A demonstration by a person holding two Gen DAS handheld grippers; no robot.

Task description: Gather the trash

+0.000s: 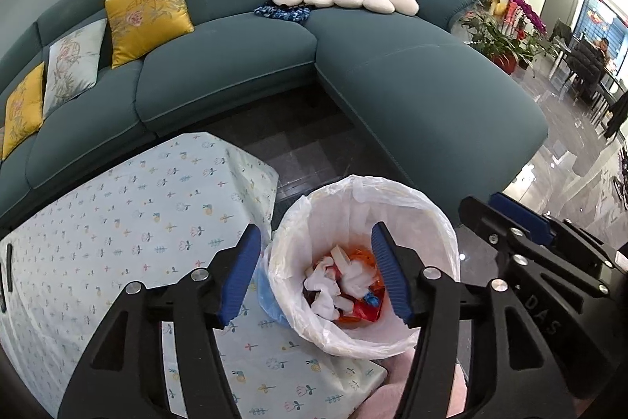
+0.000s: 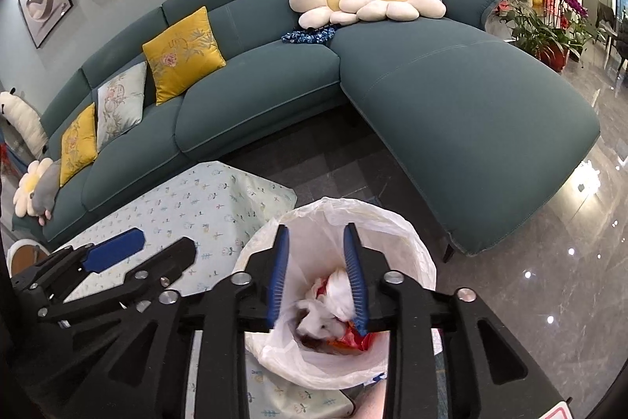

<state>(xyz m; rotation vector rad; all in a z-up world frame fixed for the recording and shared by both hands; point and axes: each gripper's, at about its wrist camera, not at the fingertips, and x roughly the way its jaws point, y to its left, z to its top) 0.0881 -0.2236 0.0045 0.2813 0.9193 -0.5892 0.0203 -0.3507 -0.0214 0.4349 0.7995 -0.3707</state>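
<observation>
**Both tongs over the bin**

The left tongs stand wide and the right tongs narrower; both are empty above the lined bin beside the tabletop. The trash lies at the bin's bottom. The drop looks done; next likely means finding more trash or gathering the liner.

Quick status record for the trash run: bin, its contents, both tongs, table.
bin: white-lined trash bin on the floor beside the table
contents: white crumpled paper and red-orange wrappers at the bottom
left tongs: open, nothing between the pads, above the bin's left rim
right tongs: open, narrower gap, empty, above the bin mouth
table: floral tablecloth; no trash on the visible part
</observation>
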